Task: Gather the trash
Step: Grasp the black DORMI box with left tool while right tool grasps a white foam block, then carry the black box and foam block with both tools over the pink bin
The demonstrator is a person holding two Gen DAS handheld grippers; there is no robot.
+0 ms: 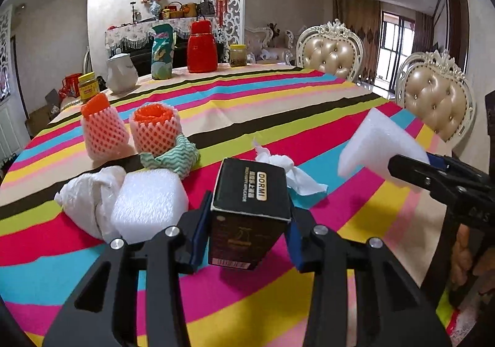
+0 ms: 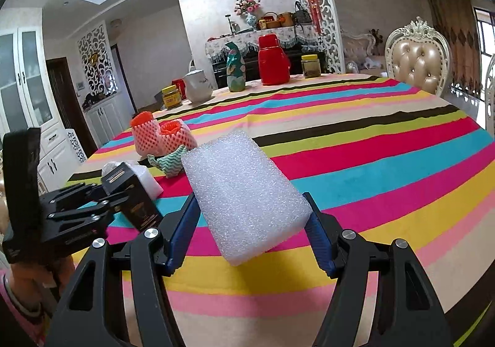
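Left gripper point(image 1: 247, 220) clamped on a dark box point(image 1: 250, 207), pads pressing both sides, box raised off the striped worktop point(image 1: 309, 105). Right gripper point(image 2: 252, 223) pinching a white foam block point(image 2: 244, 192), likewise clear of the cloth. Just left of the left gripper: a second foam piece point(image 1: 148, 201) and a crumpled white bag point(image 1: 89, 195). Beyond the box: crumpled tissue point(image 1: 287, 173). Farther ahead and left: two pink net sleeves point(image 1: 133, 130) and a green wavy cloth point(image 1: 173, 158).

Bright daylight from window point(image 1: 394, 46); sharp; fisheye-bent edges.
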